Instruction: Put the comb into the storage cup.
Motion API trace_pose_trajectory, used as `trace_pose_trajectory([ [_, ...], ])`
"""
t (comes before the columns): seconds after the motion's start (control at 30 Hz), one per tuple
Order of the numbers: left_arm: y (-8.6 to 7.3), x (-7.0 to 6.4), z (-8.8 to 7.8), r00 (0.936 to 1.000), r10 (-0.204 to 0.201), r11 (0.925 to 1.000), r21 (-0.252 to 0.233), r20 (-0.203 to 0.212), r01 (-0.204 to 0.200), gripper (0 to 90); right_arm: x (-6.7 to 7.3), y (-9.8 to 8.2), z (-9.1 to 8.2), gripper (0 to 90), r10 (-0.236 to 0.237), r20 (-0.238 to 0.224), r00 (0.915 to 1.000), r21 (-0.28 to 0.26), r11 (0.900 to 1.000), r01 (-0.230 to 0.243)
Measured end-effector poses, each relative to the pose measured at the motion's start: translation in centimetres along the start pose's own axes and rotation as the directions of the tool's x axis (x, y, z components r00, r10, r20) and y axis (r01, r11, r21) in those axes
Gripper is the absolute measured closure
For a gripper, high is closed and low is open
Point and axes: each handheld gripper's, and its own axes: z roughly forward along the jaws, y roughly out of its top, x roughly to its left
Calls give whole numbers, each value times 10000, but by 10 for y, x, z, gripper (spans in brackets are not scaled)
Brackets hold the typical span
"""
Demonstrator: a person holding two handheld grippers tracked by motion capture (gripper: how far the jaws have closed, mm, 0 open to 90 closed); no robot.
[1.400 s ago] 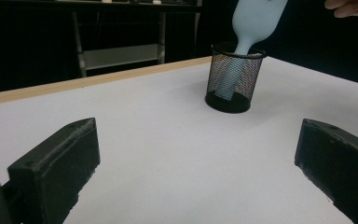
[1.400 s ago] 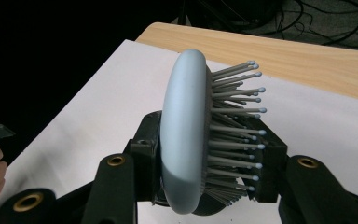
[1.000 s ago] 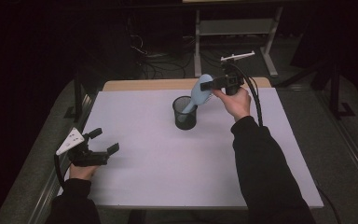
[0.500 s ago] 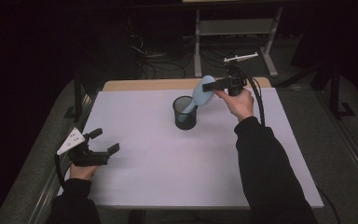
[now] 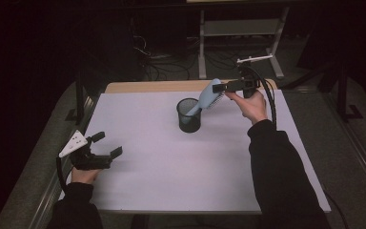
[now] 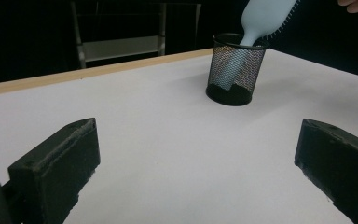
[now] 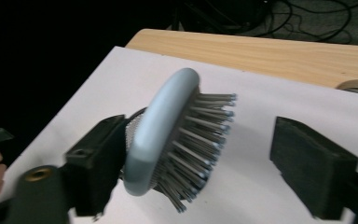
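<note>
right gripper (image 7: 200,163) jaws just opened, releasing hairbrush (image 7: 168,140) | left gripper (image 6: 196,172) jaws wide, empty

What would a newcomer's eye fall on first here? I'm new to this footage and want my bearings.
First the pale blue hairbrush, standing handle-down and tilted in the black mesh cup near the far middle of the white table. The right gripper sits at the brush head, its jaws having just opened. The left gripper waits open at the near left.
</note>
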Motion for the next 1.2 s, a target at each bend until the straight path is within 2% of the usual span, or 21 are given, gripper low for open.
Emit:
trace_pose_trajectory([
  [0.07,0,0,0,10000,2,10000,16,-7,-2,0,-2,-1,-3,111,-65,-34,10000,20,10000,65],
  [0.2,0,0,0,10000,0,10000,54,-39,0,0,-6,-3,-6,4,-126,65,9999,140,9998,125],
  [0.4,0,0,1,10000,2,9999,127,-62,-1,0,-11,-9,-11,0,-232,84,9997,248,9994,230],
  [0.93,0,1,2,10000,23,9999,109,-94,-22,0,-25,-27,-30,0,-691,214,9974,72,9976,690],
  [1.2,-1,1,3,10000,-6,9999,132,-83,7,0,-31,-36,-39,0,-762,176,9969,-44,9971,763],
])
